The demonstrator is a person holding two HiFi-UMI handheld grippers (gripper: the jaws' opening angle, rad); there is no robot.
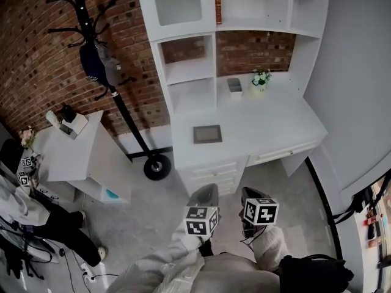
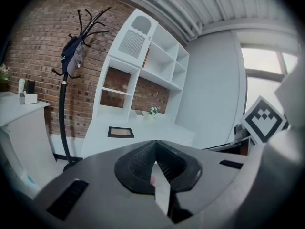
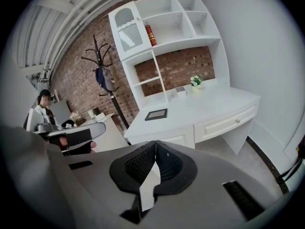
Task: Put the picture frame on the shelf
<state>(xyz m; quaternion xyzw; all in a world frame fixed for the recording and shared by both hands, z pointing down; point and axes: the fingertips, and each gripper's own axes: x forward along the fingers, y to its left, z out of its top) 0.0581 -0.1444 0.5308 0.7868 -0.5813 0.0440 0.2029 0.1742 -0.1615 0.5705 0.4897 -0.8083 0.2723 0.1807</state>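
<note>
Now, picture frame (image 1: 208, 133): lies flat on the white desk (image 1: 275, 124), toward its front left, a little below the middle of the head view; nothing touches it, and both grippers are well apart from it.
Shelf (image 1: 190, 72): a white unit of open compartments standing along the back of the desk, in the upper middle of the head view, with brick wall showing behind the lower compartments.
Left gripper (image 1: 209, 189): low in the head view, just left of centre, over the floor in front of the desk; in the left gripper view its jaws are pressed together at the tips with nothing between them.
Right gripper (image 1: 249, 194): just beside the left one, on its right, pointing toward the desk; in the right gripper view the jaws are likewise clenched and empty.
Flower pot (image 1: 261, 78): at the back of the desk, right of centre, with a small grey box (image 1: 234, 85) just to its left.
Red book (image 1: 217, 2): upright in an upper compartment, at the top of the head view.
Coat rack (image 1: 157, 166): stands left of the desk against the brick, a dark bag (image 1: 93, 63) hanging from it.
Side table (image 1: 79, 154): white, at the left of the head view.
Another person (image 1: 24, 206): at the lower left edge.
</note>
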